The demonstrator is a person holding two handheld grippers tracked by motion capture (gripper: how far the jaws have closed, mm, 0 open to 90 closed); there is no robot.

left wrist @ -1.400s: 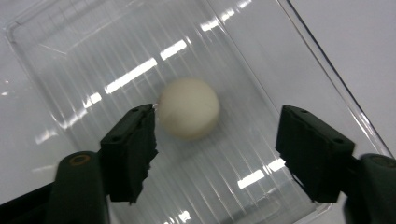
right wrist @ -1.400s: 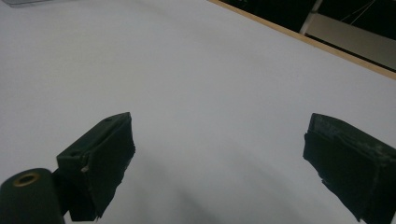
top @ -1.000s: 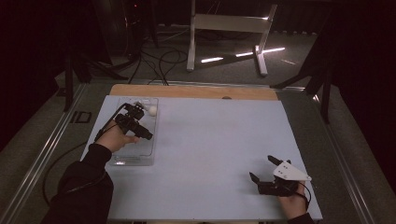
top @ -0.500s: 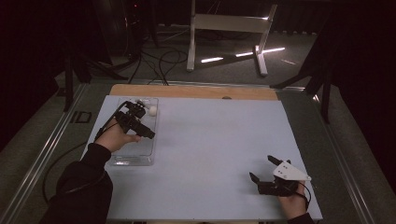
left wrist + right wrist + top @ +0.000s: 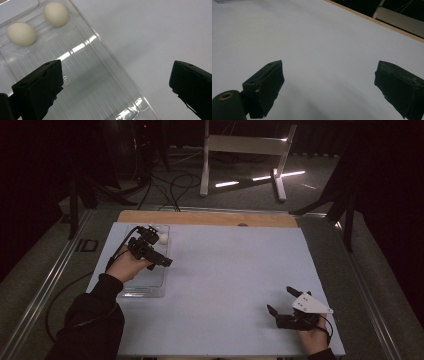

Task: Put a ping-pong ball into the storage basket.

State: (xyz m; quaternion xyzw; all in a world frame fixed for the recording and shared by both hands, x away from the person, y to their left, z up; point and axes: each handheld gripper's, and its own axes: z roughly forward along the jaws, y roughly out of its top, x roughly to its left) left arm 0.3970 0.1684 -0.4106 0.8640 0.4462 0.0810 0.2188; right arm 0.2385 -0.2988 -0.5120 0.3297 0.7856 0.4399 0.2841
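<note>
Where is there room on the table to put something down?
The big bare stretch of white table between the clear tray and the right gripper is free. It is crowded at the tray's far end, by the eggs and left gripper.

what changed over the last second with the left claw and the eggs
The left claw has just been opening its jaws; they now stand wide over the clear tray with nothing between them. Its hand barely shifted. Two eggs lie at the tray's far end. The right claw stayed open, resting near the table's front edge.
</note>
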